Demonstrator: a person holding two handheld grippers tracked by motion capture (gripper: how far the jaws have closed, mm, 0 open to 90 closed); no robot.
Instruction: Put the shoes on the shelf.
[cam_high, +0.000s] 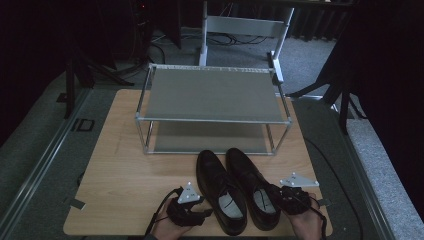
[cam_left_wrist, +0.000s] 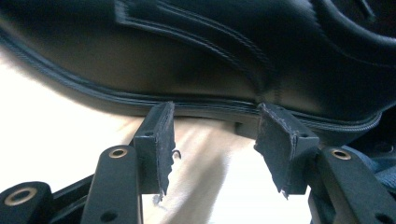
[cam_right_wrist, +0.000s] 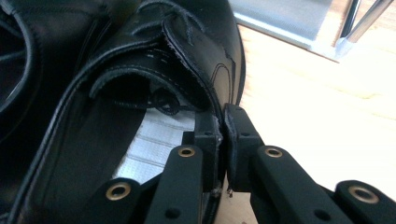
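Note:
Two black leather lace-up shoes stand side by side near the front of the wooden table (cam_high: 125, 170), toes pointing away. My left gripper (cam_high: 206, 212) sits beside the left shoe (cam_high: 220, 192). Its jaws (cam_left_wrist: 215, 126) are open, with the tips right at the shoe's outer side (cam_left_wrist: 210, 56) by the sole seam and bare table between the pads. My right gripper (cam_high: 278, 197) is at the right shoe (cam_high: 252, 187). There the jaws (cam_right_wrist: 223, 121) are shut on the shoe's side wall (cam_right_wrist: 93, 140) at the opening, one pad inside and one outside.
A metal two-shelf shoe rack (cam_high: 212, 120) with grey shelves stands behind the shoes at the middle of the table. The table's front edge runs just under my hands. A white frame and cables stand on the floor beyond the table.

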